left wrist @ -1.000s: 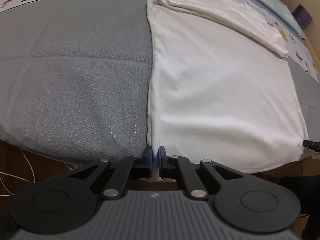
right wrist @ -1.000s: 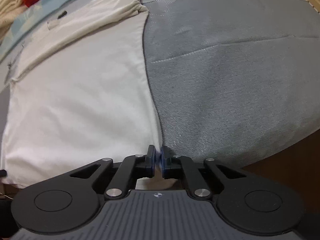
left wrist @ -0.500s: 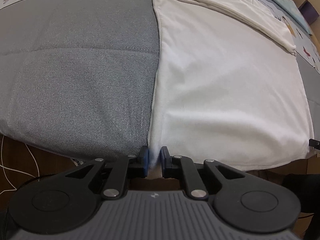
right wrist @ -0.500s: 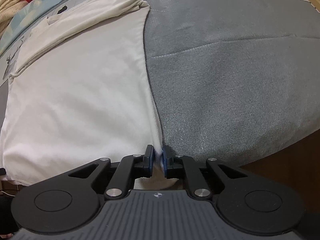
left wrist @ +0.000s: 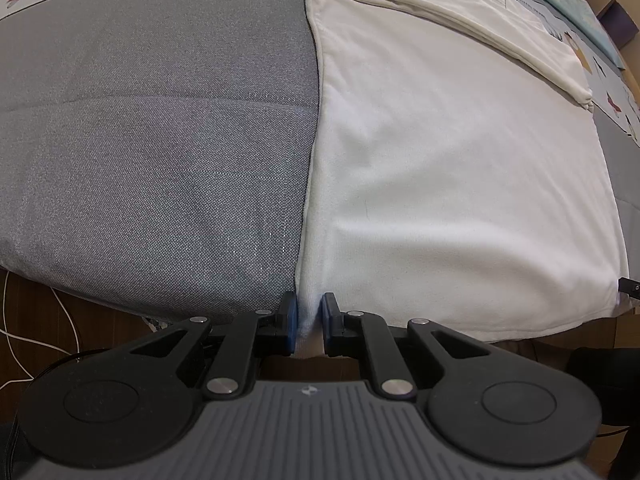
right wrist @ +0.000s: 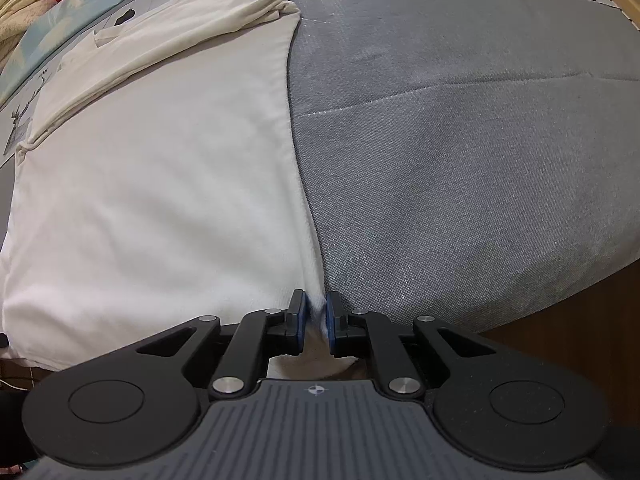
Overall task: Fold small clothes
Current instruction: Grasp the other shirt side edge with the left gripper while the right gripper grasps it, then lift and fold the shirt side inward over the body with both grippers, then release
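Jaws eased apart on both since a second ago: left hand-held gripper [left wrist: 307, 322] and right hand-held gripper [right wrist: 313, 322] now slightly open, each with a near corner of the white garment [left wrist: 460, 184] loose between the pads, no longer pinched (hem draped over the near edge of the bed [left wrist: 152, 152]). Garment lying flat on the grey bed cover, sleeves folded in toward the far edge. Reads as a release after smoothing; probably next a fresh grip for the following fold.
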`<act>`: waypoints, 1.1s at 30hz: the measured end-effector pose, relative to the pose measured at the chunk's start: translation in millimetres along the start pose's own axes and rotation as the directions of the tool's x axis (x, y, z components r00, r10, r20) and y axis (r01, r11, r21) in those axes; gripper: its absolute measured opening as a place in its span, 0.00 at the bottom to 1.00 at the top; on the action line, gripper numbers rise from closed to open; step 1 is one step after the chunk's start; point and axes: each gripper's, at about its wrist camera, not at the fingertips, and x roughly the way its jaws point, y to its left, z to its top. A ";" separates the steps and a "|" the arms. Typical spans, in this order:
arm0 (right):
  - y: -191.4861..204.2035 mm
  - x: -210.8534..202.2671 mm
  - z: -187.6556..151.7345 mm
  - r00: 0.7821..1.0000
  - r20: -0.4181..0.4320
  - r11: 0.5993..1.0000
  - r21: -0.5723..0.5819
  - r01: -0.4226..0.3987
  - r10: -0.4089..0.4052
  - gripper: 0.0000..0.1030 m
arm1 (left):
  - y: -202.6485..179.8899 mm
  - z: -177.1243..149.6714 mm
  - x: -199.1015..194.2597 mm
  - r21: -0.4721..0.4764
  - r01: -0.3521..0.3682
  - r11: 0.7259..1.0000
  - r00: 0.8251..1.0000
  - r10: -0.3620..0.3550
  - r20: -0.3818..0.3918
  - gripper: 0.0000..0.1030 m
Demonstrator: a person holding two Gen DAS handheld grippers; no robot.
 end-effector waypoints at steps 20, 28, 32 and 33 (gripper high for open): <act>-3.1 -71.1 16.0 0.978 0.165 0.991 0.021 -0.136 0.130 0.04 | -11.0 -1.4 -84.2 0.159 0.081 0.984 0.982 -0.106 0.156 0.05; -26.7 -171.4 -5.3 0.950 0.207 0.972 -0.069 -0.224 0.233 0.02 | 18.2 -45.7 -187.3 0.252 0.179 0.951 0.937 -0.243 0.252 0.04; -59.5 -210.5 -28.9 0.920 0.197 0.938 0.010 -0.346 0.338 0.02 | 31.8 -67.3 -226.2 0.287 0.236 0.928 0.905 -0.317 0.282 0.05; -63.5 -216.6 -31.9 0.914 0.199 0.932 0.014 -0.363 0.353 0.02 | 31.8 -66.6 -228.0 0.296 0.239 0.925 0.902 -0.324 0.283 0.05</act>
